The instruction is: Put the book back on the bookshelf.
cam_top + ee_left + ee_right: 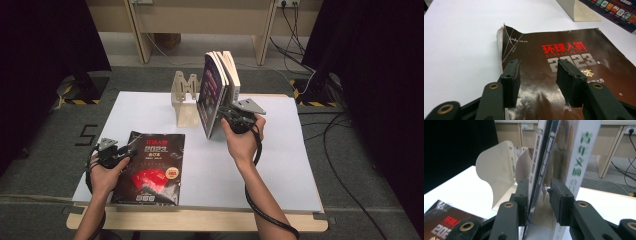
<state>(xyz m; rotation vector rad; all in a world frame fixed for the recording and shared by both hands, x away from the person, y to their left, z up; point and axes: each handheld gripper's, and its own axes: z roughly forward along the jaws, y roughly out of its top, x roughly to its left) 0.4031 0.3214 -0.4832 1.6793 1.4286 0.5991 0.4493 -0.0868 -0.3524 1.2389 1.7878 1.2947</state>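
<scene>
Lying flat near the white table's front left edge, the dark glossy magazine with red lettering has bare surface to its right. The left tongs hover just above its cover, parted, gripping nothing. Farther back, the right tongs straddle thin upright magazines, one pad touching, the other apart. These lean with a white-spined book in the pale wooden bookstand.

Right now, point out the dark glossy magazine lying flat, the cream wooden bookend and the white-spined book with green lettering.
dark glossy magazine [150, 170], high view, middle of its cover
cream wooden bookend [496, 172], right gripper view, its curved upright panel
white-spined book with green lettering [580, 157], right gripper view, its spine
</scene>
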